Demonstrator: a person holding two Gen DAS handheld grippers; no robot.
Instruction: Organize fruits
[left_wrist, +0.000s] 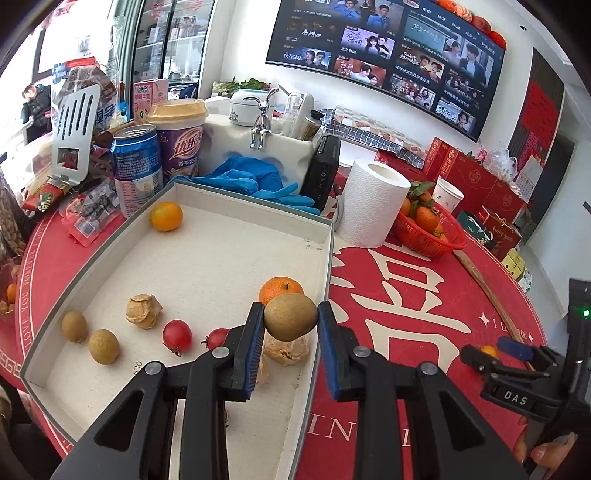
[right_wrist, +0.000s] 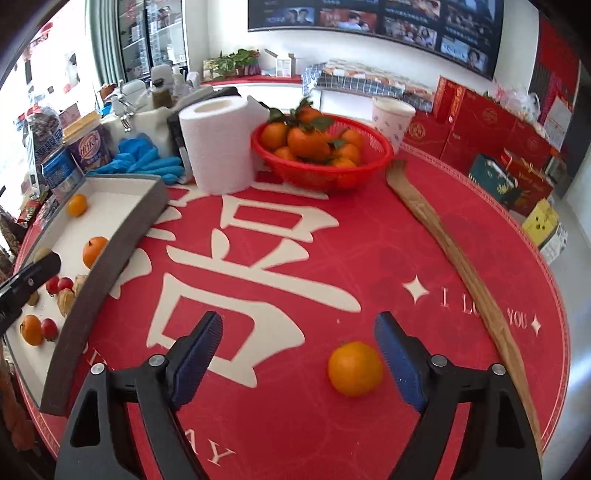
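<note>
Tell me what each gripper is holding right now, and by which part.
The left gripper holds a small brown kiwi-like fruit, pinched across its two sides. The right gripper holds nothing: its fingers stand open around a small orange on the table.

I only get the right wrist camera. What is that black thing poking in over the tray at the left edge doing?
Observer: That is the left hand-held gripper, shut on a small brown kiwi-like fruit and holding it above the tray.
Operator: Are there more like it? I see none.
Observer: Yes, two more brown fruits lie side by side in the tray's near left corner, outside your picture.
Operator: Anything else I'm missing behind the tray?
Observer: A slotted metal spatula stands upright just left of the blue can.
</note>
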